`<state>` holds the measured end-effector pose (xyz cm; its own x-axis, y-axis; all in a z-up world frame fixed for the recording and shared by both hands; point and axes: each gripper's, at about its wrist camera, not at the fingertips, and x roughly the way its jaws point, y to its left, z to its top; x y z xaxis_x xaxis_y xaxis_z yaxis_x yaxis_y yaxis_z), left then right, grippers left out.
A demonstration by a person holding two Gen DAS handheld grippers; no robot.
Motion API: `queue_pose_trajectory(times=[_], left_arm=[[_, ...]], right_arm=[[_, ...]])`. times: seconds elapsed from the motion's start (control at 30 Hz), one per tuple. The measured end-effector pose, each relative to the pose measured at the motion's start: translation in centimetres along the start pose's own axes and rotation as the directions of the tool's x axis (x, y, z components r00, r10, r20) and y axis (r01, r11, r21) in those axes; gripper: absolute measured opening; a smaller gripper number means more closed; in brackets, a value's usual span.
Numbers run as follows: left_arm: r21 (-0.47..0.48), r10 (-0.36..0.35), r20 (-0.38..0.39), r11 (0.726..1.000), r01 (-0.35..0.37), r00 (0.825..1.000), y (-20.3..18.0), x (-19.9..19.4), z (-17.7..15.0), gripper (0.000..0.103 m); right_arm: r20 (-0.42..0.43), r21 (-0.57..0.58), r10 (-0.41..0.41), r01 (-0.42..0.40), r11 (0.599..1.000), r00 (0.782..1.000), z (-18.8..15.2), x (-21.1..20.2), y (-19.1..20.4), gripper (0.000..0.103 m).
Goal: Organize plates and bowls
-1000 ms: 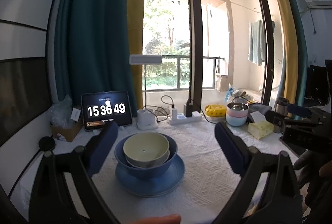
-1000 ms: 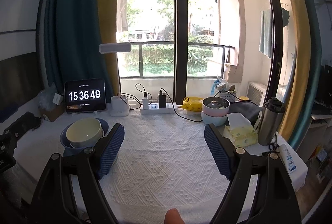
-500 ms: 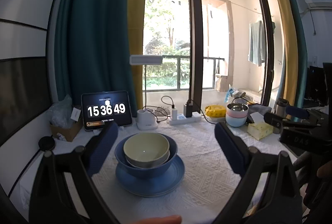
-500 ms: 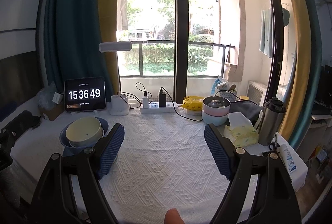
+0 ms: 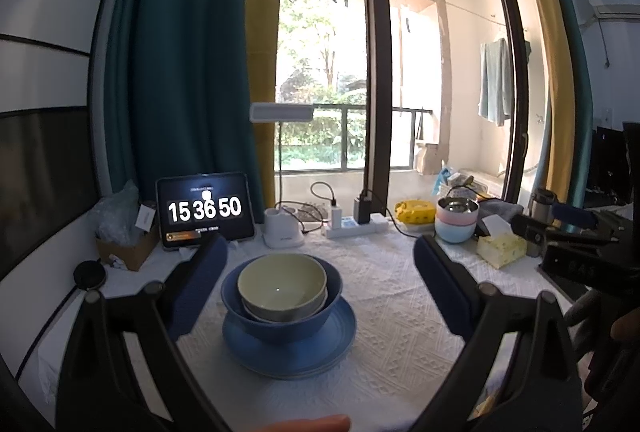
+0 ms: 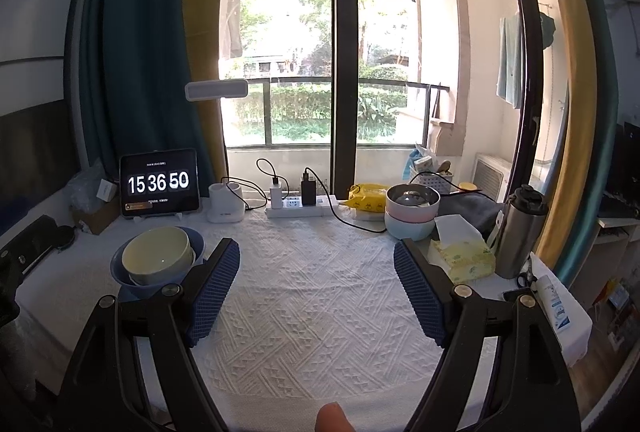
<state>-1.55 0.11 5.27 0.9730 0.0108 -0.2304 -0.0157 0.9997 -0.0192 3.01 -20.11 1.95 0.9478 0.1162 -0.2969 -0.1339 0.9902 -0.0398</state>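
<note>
Bowls [image 5: 282, 292] stacked on a plate [image 5: 288, 348] sit centre-frame, dead ahead of the left gripper [image 5: 320, 284], wide open and empty. Right gripper [image 6: 316, 288], equally spread and empty, sees them lower left, farther off.

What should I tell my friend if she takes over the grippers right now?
Left gripper: open, holding nothing, pointed at the dish stack.
Right gripper: open, holding nothing, over bare tablecloth.
Dishes: the cream bowl sits inside the blue bowl, which sits on the blue plate, on the table's left side. A second stack, pink bowl on light blue bowl, stands at the back right beside the tissue box.
Done: the left stack looks finished.
Left: probably nothing there; whether the back bowls belong to the job, I cannot tell.
</note>
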Motion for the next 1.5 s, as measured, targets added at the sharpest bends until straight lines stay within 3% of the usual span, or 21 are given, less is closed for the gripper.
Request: queue_pose_trajectory(times=[1.5], left_arm=[[-0.006,0.007,-0.004,1.000,-0.007,1.000,-0.80,0.04,-0.68,0.095]], right_arm=[[-0.007,-0.005,0.006,-0.006,1.000,1.000,-0.33,0.21,0.28,0.082]])
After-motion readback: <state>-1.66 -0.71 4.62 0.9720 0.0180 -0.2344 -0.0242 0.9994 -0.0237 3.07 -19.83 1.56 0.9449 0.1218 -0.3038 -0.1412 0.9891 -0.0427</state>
